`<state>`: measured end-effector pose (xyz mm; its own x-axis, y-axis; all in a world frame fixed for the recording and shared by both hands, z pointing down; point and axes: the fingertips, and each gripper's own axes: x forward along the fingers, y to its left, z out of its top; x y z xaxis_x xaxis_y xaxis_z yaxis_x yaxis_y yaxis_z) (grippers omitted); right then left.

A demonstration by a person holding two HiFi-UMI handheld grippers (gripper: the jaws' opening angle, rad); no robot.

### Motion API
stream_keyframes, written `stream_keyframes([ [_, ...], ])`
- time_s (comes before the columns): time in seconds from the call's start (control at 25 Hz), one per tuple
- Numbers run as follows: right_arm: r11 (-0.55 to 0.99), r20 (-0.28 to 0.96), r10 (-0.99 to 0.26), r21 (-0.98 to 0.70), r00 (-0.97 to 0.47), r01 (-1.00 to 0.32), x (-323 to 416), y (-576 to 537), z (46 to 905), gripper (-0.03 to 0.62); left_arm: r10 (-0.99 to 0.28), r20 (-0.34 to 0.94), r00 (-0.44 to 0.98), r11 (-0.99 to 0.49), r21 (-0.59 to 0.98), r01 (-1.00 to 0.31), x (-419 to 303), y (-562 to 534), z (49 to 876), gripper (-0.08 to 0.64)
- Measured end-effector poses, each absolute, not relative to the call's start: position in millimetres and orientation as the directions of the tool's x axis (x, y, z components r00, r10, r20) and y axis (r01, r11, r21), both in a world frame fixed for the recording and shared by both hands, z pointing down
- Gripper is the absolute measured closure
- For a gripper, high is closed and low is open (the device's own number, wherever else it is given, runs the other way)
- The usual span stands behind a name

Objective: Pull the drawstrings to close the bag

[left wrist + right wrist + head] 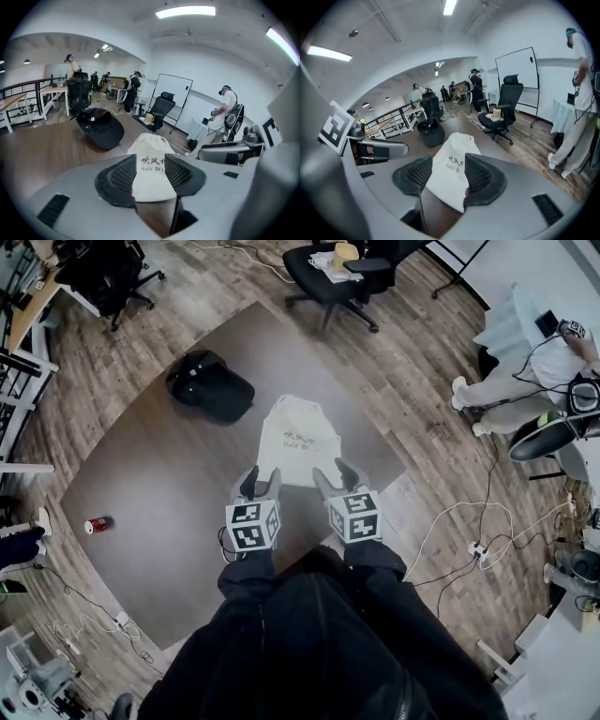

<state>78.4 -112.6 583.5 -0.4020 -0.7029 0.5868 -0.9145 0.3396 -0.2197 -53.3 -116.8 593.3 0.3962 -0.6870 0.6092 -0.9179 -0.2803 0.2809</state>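
Left gripper view shows the left tongs (150, 174) with jaws apart, not pressing anything; the bag (151, 150) lies between and beyond them. Right gripper view shows the right tongs (449, 177) likewise spread, one bag corner close to a pad. Counted from the head view: two tongs, one white bag, one black cap (211, 385), one red can (96, 525), all on the desk (150, 484). The bag's long axis runs away from the person, gathered neck at the far end, wide end just beside the tongs. Both sleeves (246, 577) reach forward side by side, marker cubes uppermost.
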Motion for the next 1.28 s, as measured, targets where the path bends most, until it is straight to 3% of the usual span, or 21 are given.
stream_keyframes([
  [0.2, 0.385, 0.427, -0.807, -0.145, -0.408, -0.912, 71, -130, 499, 0.451, -0.784, 0.477, 0.397, -0.316, 0.244, -0.917, -41, -134, 520, 0.391],
  [0.48, 0.381, 0.242, -0.89, -0.07, -0.387, -0.922, 84, -135, 393, 0.56, -0.878, 0.299, 0.373, -0.323, 0.203, -0.924, -36, -145, 413, 0.503],
  [0.8, 0.397, 0.142, -0.905, -0.053, -0.4, -0.916, 84, -122, 327, 0.571, -0.901, 0.185, 0.392, -0.369, 0.148, -0.918, -15, -133, 333, 0.529],
  [1.28, 0.399, 0.083, -0.912, -0.042, -0.401, -0.916, 90, -105, 295, 0.571, -0.898, 0.134, 0.42, -0.405, 0.129, -0.905, 10, -116, 305, 0.529],
])
